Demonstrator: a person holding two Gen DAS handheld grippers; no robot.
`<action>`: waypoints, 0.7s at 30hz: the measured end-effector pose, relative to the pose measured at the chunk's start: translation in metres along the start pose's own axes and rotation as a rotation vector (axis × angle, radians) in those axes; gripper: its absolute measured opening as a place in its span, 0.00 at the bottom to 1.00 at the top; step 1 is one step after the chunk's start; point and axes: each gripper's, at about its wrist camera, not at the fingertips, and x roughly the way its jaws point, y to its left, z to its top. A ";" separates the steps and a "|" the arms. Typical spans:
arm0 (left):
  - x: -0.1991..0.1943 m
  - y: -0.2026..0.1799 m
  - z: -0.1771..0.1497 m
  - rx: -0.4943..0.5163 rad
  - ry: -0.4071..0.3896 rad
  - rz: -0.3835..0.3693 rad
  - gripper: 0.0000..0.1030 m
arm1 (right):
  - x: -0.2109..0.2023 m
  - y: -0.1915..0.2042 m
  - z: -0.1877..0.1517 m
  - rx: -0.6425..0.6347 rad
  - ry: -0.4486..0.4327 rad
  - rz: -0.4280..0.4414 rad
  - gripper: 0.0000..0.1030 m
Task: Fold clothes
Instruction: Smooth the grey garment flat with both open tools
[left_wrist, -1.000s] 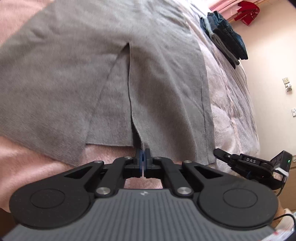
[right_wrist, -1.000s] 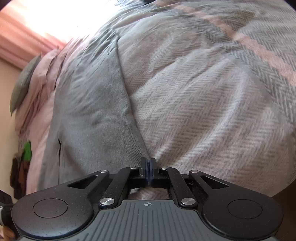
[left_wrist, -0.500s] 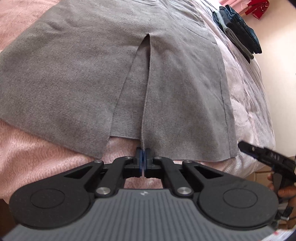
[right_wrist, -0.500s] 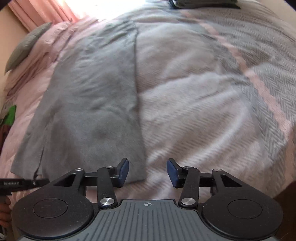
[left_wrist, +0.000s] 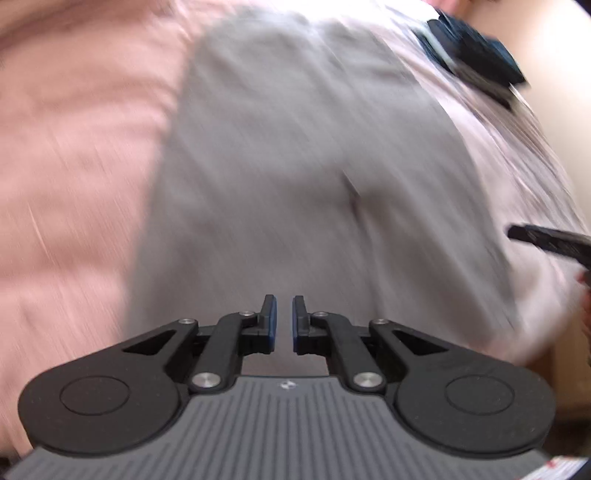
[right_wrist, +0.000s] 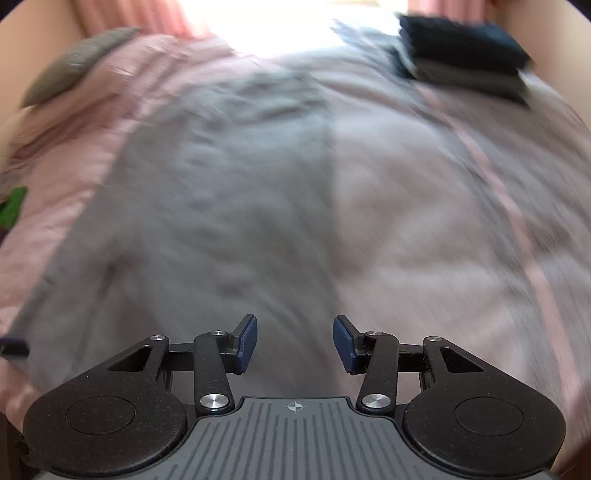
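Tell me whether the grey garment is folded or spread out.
Spread out. The grey garment lies flat across the bed, with nothing between either gripper's jaws.

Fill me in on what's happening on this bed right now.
A person with a gripper in each hand is folding clothes. A grey garment lies spread on the bed. The left gripper is slightly open, the right gripper wider, and neither holds any cloth. A stack of folded dark clothes sits at the far end.

Motion blur smears the grey garment (left_wrist: 295, 166) and bedding (right_wrist: 424, 221).
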 end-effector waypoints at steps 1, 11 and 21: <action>0.009 0.005 0.015 0.000 -0.041 0.021 0.04 | 0.012 0.016 0.011 -0.026 -0.020 0.023 0.42; 0.076 0.027 0.023 -0.015 0.010 0.000 0.05 | 0.100 0.071 -0.022 -0.093 0.115 -0.006 0.42; -0.023 0.119 -0.046 -0.196 0.067 -0.070 0.43 | 0.024 0.026 -0.067 0.048 0.249 -0.062 0.42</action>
